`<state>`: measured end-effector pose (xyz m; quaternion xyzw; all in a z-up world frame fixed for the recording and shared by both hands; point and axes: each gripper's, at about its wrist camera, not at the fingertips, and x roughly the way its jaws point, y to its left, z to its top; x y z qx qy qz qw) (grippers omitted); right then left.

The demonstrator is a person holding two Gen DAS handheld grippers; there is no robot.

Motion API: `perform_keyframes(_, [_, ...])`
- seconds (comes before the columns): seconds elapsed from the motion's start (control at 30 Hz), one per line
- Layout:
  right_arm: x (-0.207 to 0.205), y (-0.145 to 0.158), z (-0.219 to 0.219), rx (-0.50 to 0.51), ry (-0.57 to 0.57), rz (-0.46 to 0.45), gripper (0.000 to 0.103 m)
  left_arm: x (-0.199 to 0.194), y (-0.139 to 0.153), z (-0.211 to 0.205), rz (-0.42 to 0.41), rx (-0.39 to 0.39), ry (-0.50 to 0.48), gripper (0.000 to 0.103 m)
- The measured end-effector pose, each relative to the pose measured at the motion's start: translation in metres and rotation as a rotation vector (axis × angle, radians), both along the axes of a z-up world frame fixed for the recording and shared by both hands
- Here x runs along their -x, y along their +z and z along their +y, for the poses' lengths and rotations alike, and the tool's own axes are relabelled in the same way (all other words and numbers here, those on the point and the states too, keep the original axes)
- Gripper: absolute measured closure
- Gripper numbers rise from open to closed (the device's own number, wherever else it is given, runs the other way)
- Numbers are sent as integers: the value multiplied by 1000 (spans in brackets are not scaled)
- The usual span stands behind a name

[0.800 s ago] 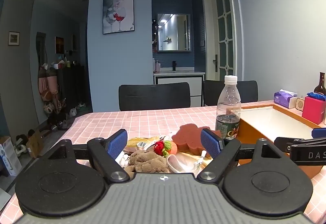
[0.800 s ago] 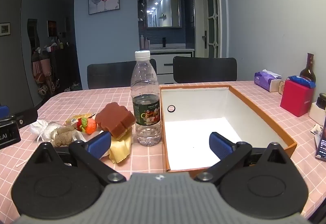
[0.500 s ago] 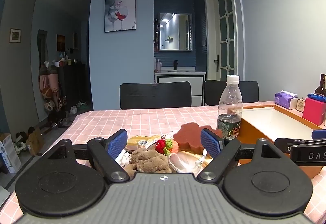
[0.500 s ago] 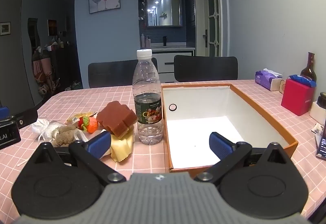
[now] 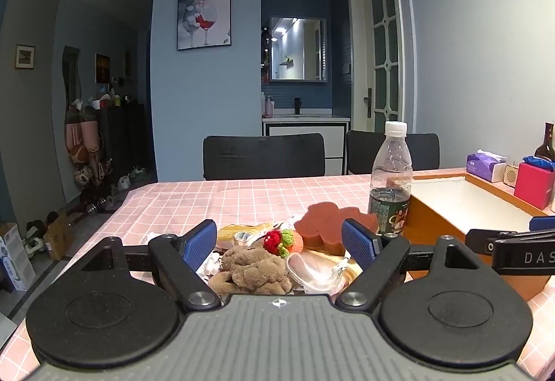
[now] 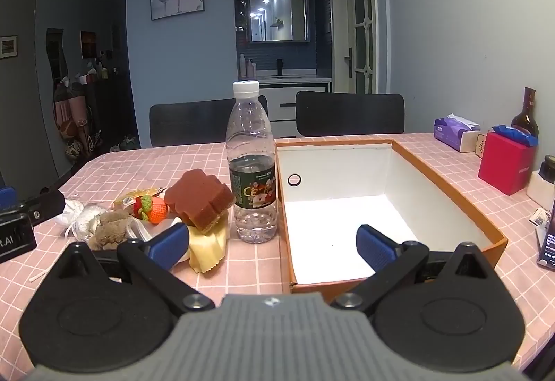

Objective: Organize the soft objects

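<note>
Both grippers, left (image 5: 280,242) and right (image 6: 272,244), gape with nothing between the pads. The soft toys (image 5: 255,268) (2 at least) lie heaped left of the bottle (image 6: 252,169), outside the box (image 6: 447,186).

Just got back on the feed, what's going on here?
Nothing is picked up yet. Both the left gripper and the right gripper are open and empty. The plush toy, knitted strawberry and brown sponge lie beside the water bottle. The orange box is empty.
</note>
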<state>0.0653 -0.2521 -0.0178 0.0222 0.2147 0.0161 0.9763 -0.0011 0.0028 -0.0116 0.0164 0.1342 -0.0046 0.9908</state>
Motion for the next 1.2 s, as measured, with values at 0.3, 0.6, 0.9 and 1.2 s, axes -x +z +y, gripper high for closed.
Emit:
perform_keyframes(0.3, [-1,-1,0,2,-2,8,3,0,4,-2,15,8,10,7])
perform_keyframes(0.6, [-4,-2,0,4,-7,18,3,-2,5,-1,31,18,15,7])
perform_keyframes(0.9, [-6,-5,-2,3,-7,25,3,-4,5,-2,46,28,0,7])
perform_keyframes(1.2, [-6,-6,-2,2,-9,26,3,-4,3,-4,49,22,-12,7])
